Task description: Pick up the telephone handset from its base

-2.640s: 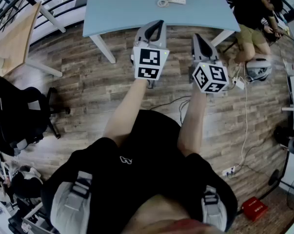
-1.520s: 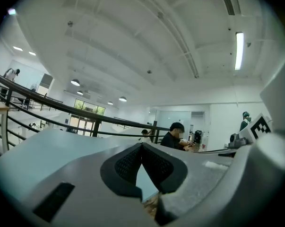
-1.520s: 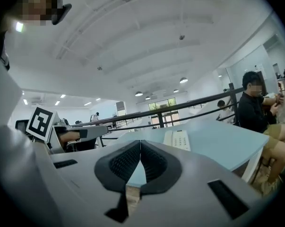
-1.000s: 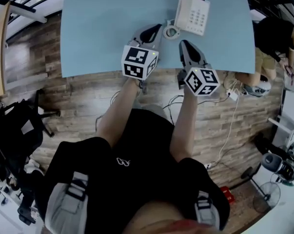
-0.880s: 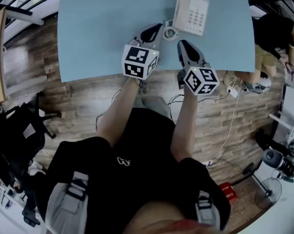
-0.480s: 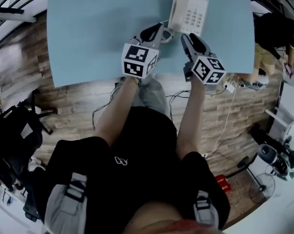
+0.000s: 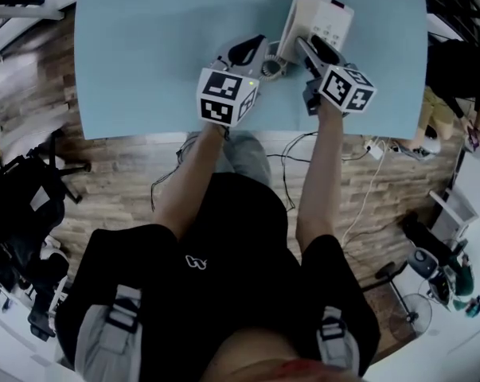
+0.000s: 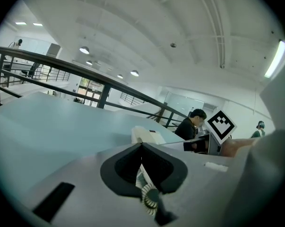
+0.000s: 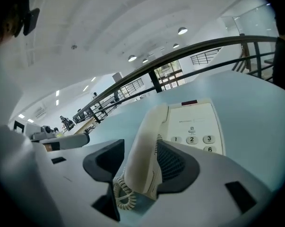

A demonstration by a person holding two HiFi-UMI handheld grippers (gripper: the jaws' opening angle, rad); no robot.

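A cream telephone [image 7: 323,22] stands at the far right of the light blue table [image 7: 144,54], its handset [image 9: 144,150] resting along the left side of its base [image 9: 196,122]. My right gripper [image 9: 142,167] reaches over it with its jaws opening. The handset's near end lies between them, against the right pad, with a gap on the left. The coiled cord [image 7: 271,68] hangs below. My left gripper [image 7: 255,48] hovers just left of the phone, shut and holding nothing. In the left gripper view, the cord [image 8: 149,197] shows through the left gripper [image 8: 142,148].
The table's near edge [image 7: 247,134] runs under my forearms. Cables [image 7: 359,189] trail over the wooden floor at the right. A person [image 7: 462,62] sits beyond the table's right end. A dark office chair [image 7: 21,205] stands at the left, and a railing [image 9: 180,56] runs behind the table.
The person has stepped up to the table. Both grippers have moved forward and down over it, and the right one has come around the handset's near end.
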